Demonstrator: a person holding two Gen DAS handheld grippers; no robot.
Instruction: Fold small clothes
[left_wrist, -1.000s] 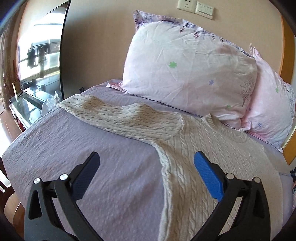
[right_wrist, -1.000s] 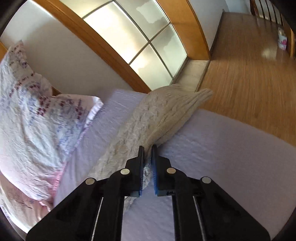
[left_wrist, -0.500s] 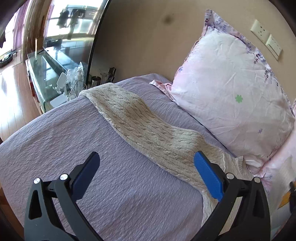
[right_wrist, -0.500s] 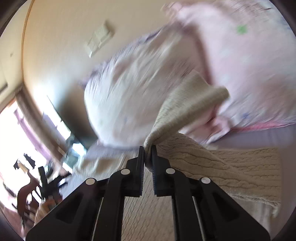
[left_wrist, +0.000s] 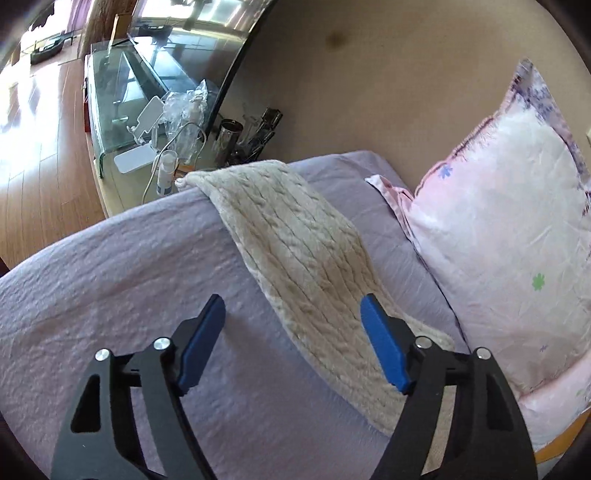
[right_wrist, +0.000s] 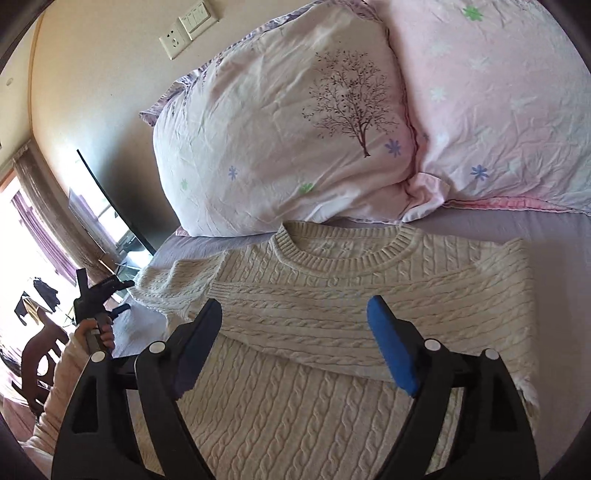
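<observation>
One bed (left_wrist: 110, 280): lilac cover beneath both jaw sets | sweater (right_wrist: 332, 302): cream cable-knit, one sleeve folded across chest, ahead of the jaws | right gripper (right_wrist: 295, 343): jaws spread, empty | left gripper (left_wrist: 291, 332): jaws spread, outstretched sleeve (left_wrist: 295, 240) between.

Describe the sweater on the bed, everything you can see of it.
The sweater is cream cable knit with a ribbed round collar, lying flat on the lilac bedspread, collar toward the pillows. One sleeve is folded across the chest; the other sleeve stretches out flat to the bed's edge. Neither open claw touches it.
</observation>
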